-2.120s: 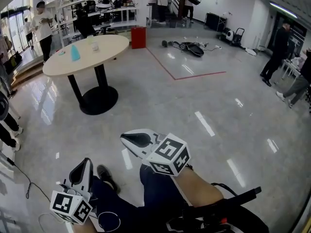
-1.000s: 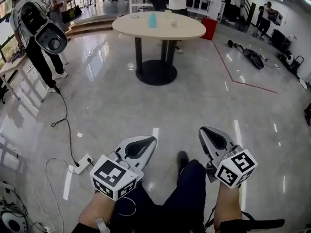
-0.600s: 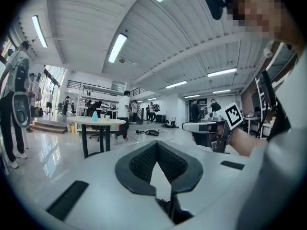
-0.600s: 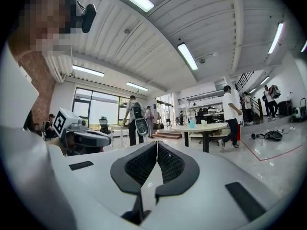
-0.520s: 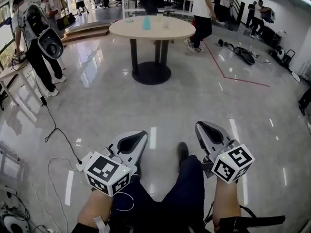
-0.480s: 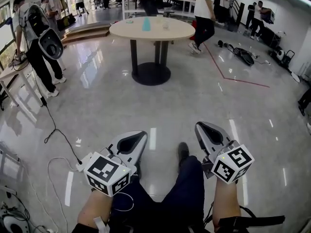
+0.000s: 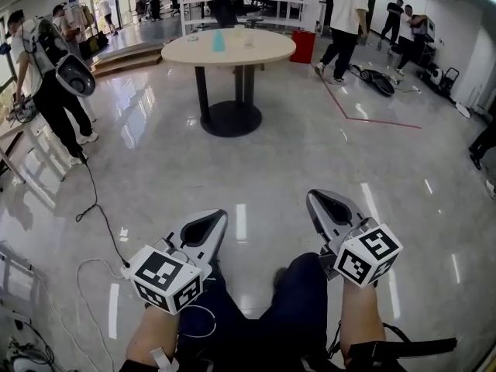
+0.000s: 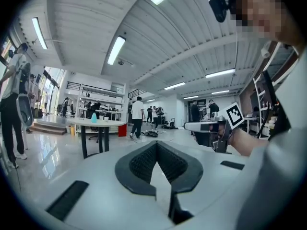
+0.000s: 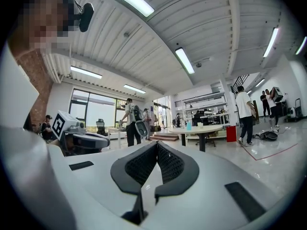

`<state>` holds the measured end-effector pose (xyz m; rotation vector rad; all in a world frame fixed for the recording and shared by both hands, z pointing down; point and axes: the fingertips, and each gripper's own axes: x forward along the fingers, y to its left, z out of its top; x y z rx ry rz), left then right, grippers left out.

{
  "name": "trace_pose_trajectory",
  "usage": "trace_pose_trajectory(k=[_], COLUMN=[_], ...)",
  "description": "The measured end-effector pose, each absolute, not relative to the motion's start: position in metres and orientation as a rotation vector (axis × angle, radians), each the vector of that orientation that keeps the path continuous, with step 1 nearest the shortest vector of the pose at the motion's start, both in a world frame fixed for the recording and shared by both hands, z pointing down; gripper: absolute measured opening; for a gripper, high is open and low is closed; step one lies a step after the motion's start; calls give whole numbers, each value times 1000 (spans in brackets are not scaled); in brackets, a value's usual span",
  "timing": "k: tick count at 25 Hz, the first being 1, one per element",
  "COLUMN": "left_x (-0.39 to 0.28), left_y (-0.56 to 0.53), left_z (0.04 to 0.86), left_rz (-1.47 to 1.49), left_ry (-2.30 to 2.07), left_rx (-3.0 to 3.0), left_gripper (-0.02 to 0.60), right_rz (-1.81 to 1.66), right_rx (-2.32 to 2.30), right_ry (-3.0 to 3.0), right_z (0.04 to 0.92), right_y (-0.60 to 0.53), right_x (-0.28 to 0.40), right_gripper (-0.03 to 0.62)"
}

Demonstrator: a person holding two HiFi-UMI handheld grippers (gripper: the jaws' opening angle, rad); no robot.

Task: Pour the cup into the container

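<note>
Far ahead stands a round beige table (image 7: 267, 54) on a black pedestal. On it are a light blue container (image 7: 218, 41) and a small pale cup (image 7: 249, 39). The table (image 9: 211, 128) with the blue container (image 9: 189, 125) also shows small in the right gripper view, and the table (image 8: 82, 122) in the left gripper view. My left gripper (image 7: 218, 215) and right gripper (image 7: 311, 198) are held low over my legs, far from the table. Both point level. Their jaws are shut with nothing between them.
A person (image 7: 43, 72) carrying gear stands at the left. A person in a white shirt (image 7: 345, 22) walks right of the table beside a red bin (image 7: 303, 46). A cable and power strip (image 7: 124, 268) lie on the glossy floor at left. Gear (image 7: 380, 84) lies at the back right.
My view has swung round so that the table now lies ahead. Both grippers have travelled forward with me, still shut. The person in white has walked to the right of the table.
</note>
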<state>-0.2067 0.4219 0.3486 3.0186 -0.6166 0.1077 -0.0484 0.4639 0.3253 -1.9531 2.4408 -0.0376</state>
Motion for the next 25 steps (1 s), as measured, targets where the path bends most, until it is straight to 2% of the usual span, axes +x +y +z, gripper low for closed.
trace_pose_trajectory(k=[25], left_x=[-214], left_y=[405], left_z=[347], left_rz=[74], left_ry=[-678], left_rx=[2991], left_gripper=[2], right_rz=[-19], right_rx=[-1957], right_ry=[2421], right_z=[325], right_y=[459], right_x=[-46], right_gripper=[5])
